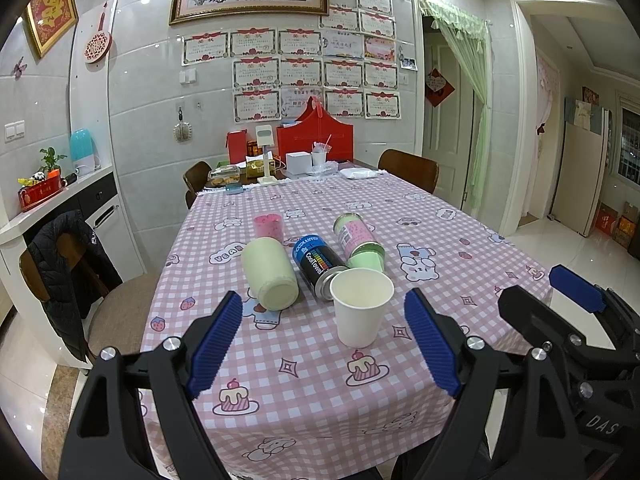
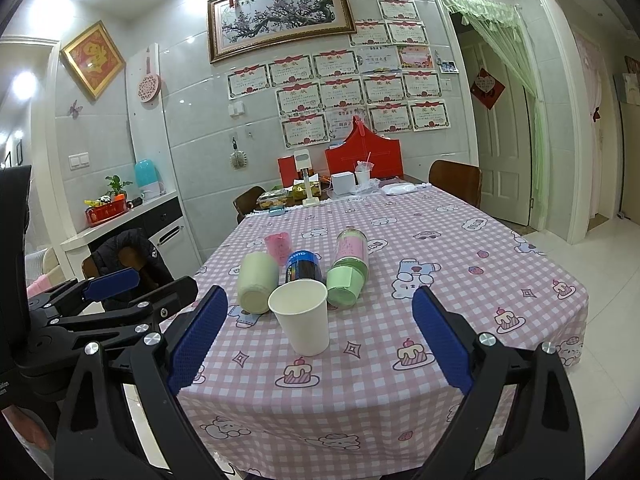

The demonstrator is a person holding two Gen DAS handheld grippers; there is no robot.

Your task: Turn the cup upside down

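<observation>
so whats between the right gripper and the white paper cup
Nothing but bare checked tablecloth. In the right wrist view the right gripper is open and short of the upright paper cup, with no object in between.

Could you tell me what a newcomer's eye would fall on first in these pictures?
Probably the white cup, upright and open-mouthed near the front of the pink checked table. Behind it lie three cans on their sides. The blue-padded left gripper and right gripper hang open in the foreground.
</observation>
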